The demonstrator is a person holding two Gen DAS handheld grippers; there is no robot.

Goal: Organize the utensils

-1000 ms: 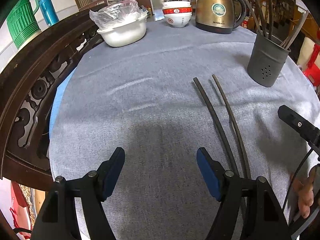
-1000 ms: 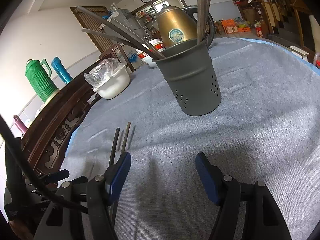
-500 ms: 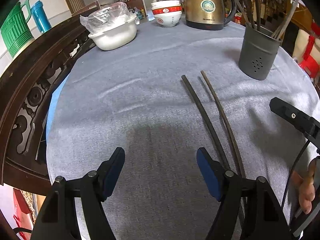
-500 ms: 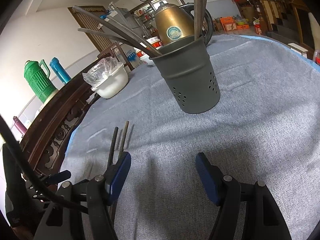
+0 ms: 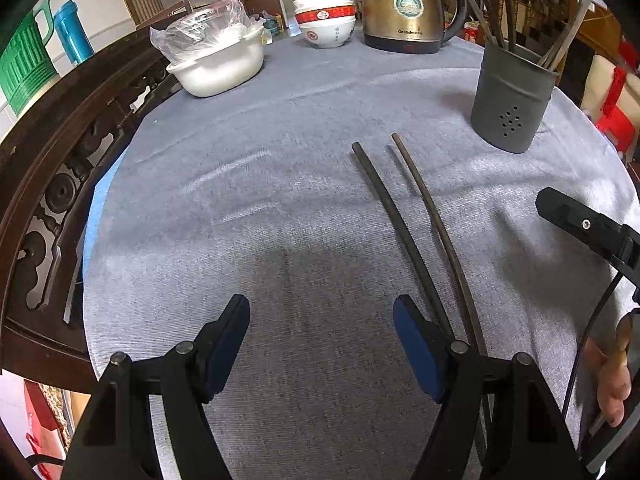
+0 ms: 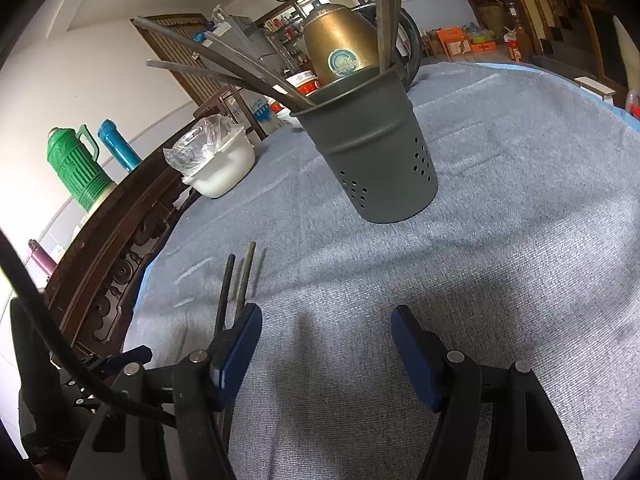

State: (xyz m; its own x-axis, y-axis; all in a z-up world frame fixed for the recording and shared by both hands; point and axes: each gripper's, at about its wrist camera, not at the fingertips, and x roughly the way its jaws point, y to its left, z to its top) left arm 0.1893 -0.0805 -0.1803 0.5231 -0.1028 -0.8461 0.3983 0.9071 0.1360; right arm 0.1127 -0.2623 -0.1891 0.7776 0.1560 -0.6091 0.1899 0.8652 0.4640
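Two dark chopsticks (image 5: 404, 216) lie side by side on the grey tablecloth (image 5: 280, 200), running from the table middle toward my left gripper's right finger. They also show in the right wrist view (image 6: 236, 284). A grey perforated utensil holder (image 5: 510, 104) with several chopsticks in it stands at the far right; in the right wrist view the holder (image 6: 372, 160) stands straight ahead. My left gripper (image 5: 320, 332) is open and empty, just left of the chopsticks' near ends. My right gripper (image 6: 326, 340) is open and empty, short of the holder.
A gold kettle (image 5: 404, 4), stacked red and white bowls (image 5: 326, 20) and a white bowl with a plastic bag (image 5: 216, 60) stand at the back. A carved dark wood chair back (image 5: 52, 152) borders the left. Green and blue flasks (image 6: 80, 164) stand beyond it.
My left gripper has pulled back slightly, so more of the table shows. My right gripper has edged closer to the holder. Both stay open.
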